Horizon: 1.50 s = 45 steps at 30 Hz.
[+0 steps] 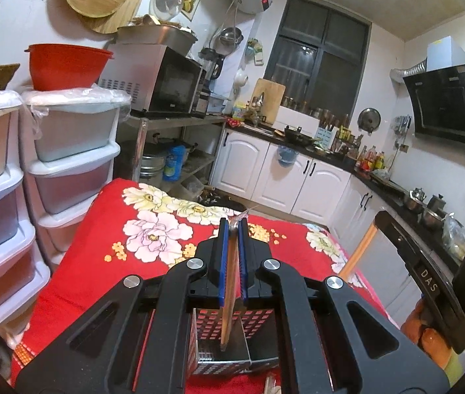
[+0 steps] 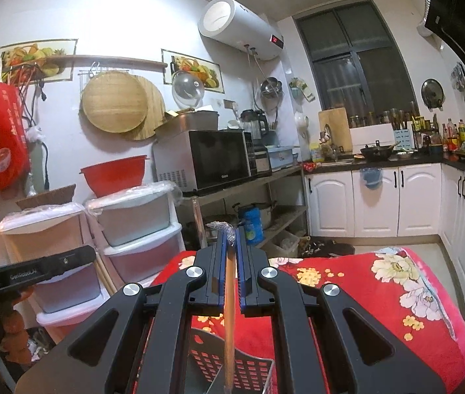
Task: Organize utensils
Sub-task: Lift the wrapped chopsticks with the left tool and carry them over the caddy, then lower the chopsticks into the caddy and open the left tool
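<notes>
Left black plastic two-finger gripper: blue ribbed finger pads, four round silver screws on its linkage arms. Right black plastic two-finger gripper: identical build.

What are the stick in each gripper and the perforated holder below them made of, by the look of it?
Left stick: likely wood or bamboo, a matte tan shaft with faint grain, with clear plastic wrap at the tip. Right stick: the same tan matte look, tip also wrapped. Holder: probably thin steel, a shiny grey wall punched with rows of rectangular holes; plastic cannot be ruled out.
</notes>
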{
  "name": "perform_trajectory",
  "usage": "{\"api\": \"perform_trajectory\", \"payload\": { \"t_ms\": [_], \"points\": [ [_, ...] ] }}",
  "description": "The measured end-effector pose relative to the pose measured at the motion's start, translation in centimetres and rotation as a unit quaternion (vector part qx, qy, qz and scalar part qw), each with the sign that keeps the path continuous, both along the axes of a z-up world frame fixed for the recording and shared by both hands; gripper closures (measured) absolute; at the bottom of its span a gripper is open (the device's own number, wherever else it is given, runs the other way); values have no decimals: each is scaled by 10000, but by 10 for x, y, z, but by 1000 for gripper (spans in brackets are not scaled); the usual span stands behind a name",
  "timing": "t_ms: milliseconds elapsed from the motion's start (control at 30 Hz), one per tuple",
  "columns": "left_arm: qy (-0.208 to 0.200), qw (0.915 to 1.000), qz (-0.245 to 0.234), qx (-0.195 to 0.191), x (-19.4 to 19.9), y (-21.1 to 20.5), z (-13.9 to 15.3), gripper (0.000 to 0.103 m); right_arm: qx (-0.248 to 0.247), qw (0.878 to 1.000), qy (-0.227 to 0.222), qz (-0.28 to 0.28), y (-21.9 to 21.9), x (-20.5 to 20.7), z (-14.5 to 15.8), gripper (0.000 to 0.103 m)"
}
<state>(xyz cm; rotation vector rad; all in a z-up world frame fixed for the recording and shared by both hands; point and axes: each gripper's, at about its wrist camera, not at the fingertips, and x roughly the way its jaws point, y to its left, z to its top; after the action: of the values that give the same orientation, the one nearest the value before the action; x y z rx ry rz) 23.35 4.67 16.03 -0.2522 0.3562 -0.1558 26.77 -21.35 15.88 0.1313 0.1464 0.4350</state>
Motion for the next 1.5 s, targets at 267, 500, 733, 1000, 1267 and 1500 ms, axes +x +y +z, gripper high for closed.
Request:
{"api": "perform_trajectory", "payload": {
  "t_ms": [267, 500, 733, 1000, 1267, 1500],
  "points": [
    [146, 9999, 6, 43, 6, 0, -23, 102, -38, 9999, 107, -94, 4, 4, -21, 97],
    [351, 9994, 8, -43, 8, 3, -42, 102, -27, 9995, 288, -134, 6, 7, -38, 97],
    [431, 9990, 19, -73, 6, 9, -50, 101, -56, 9987, 452, -219, 3, 4, -49, 97],
    [508, 9986, 23, -125, 1, 14, -55, 101, 37, 9963, 791, -327, -10, -1, -59, 87],
    [595, 9979, 83, -234, -8, 21, -64, 93, 93, 9948, 942, -386, -24, -14, -64, 66],
    [582, 9978, 116, -288, -19, 25, -66, 74, 102, 9929, 1095, -454, -36, -31, -68, 52]
  ]
}}
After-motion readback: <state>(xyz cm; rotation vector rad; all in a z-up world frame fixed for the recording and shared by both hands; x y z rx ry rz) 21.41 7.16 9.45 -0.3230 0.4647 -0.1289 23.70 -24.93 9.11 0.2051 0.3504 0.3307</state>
